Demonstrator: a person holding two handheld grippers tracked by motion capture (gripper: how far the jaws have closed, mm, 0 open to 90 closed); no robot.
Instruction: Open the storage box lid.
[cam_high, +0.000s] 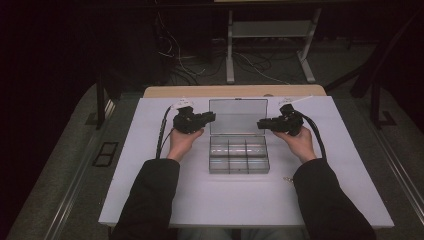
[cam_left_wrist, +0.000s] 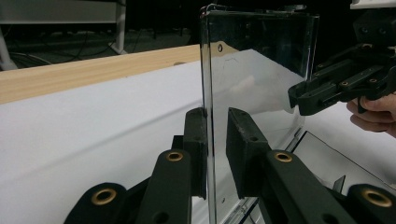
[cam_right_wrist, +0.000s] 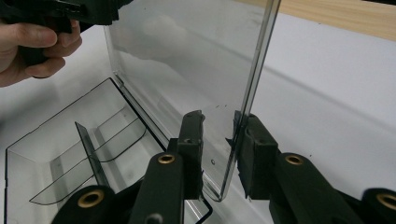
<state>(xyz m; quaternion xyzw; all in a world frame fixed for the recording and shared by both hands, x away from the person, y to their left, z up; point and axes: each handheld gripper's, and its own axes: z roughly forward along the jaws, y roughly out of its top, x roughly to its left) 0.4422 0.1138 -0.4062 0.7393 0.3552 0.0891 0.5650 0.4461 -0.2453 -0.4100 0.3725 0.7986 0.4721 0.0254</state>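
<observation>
**Lid handling: both side edges straddled, neither clamped**

The clear box (cam_high: 239, 154) sits mid-table (cam_high: 150, 200), lid (cam_high: 238, 115) upright. Left gripper (cam_left_wrist: 215, 140) and right gripper (cam_right_wrist: 219, 140) stand apart around opposite lid edges. Advised: close both evenly and move together, avoiding twist at the hinge.

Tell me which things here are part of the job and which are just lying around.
In the job:
- clear compartment box
- its raised lid, each side edge between open jaws
- left gripper
- right gripper

Just lying about:
- small metal object on the table by the right sleeve
- cables on the floor beyond
</observation>
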